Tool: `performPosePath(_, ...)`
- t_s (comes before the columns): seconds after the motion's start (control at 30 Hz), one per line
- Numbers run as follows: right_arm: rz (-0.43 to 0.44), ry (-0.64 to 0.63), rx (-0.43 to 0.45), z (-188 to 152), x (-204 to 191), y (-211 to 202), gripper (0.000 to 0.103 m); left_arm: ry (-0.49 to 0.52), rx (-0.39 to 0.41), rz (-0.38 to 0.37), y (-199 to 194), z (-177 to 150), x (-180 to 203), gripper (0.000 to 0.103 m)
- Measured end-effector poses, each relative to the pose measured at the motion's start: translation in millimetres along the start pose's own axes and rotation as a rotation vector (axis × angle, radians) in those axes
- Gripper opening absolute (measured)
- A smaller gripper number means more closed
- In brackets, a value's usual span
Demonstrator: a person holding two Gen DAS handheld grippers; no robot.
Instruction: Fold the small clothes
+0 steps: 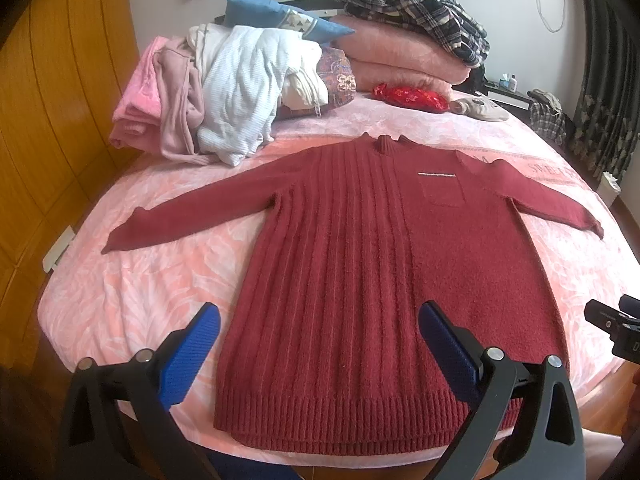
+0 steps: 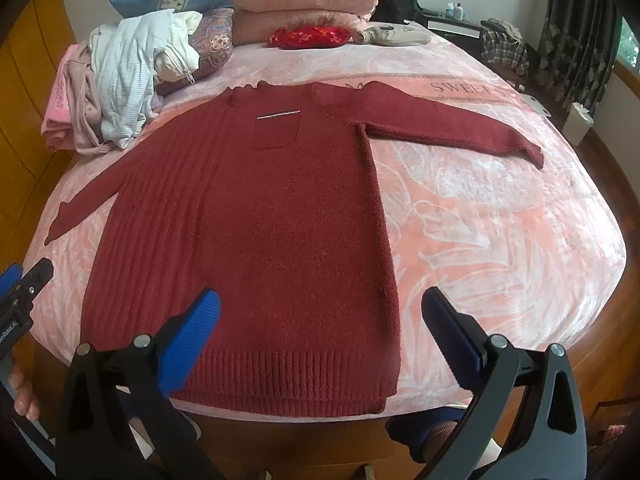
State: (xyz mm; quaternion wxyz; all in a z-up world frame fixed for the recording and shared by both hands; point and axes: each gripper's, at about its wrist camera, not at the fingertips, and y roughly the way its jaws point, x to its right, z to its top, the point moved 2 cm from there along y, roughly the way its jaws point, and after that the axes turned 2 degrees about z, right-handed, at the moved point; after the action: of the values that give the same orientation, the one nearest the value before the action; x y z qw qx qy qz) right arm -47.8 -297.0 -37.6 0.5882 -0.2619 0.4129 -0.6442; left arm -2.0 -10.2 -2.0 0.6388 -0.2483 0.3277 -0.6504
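Dark red knit sweater [image 1: 384, 248] lies face-up and flat on the bed [image 1: 152, 280], both sleeves spread out to the sides, ribbed hem at the near edge, collar toward the far end.

Progress: judged at the start. No fold visible in body or sleeves; garment only laid out and smoothed. Everything is left: sleeves in, body folded, then presumably the next piece from the pile.

Grippers: left gripper [image 1: 320, 340] hovers over the hem's left portion, jaws wide apart, holding nothing. Right gripper [image 2: 320, 328] hovers over the hem's right corner, jaws equally wide, empty. Neither touches the knit, as far as the views show.

Count:
- sweaters laid out: 1 (chest pocket: 1, sleeves: 2)
- grippers: 2, blue pads, two per gripper
- heap of unfolded clothes [image 1: 224, 88], far left of bed: 1 heap; pieces inside not countable, at least a white and a pink one
- blue cushion [image 1: 276, 16]: 1
- stacked pink blankets [image 1: 400, 60] with a plaid garment [image 1: 420, 8] on top: 1 stack
- small red embroidered item [image 1: 412, 98]: 1
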Motion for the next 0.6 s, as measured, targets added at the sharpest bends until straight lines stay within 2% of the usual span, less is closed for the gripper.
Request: performPosePath(0.6, 0.002, -0.01, 0.005, -0.1, -1.8, -1.3, 0.1, 0.005, 0.001, 0.002, 0.1, -1.0, 2.4, 0.099)
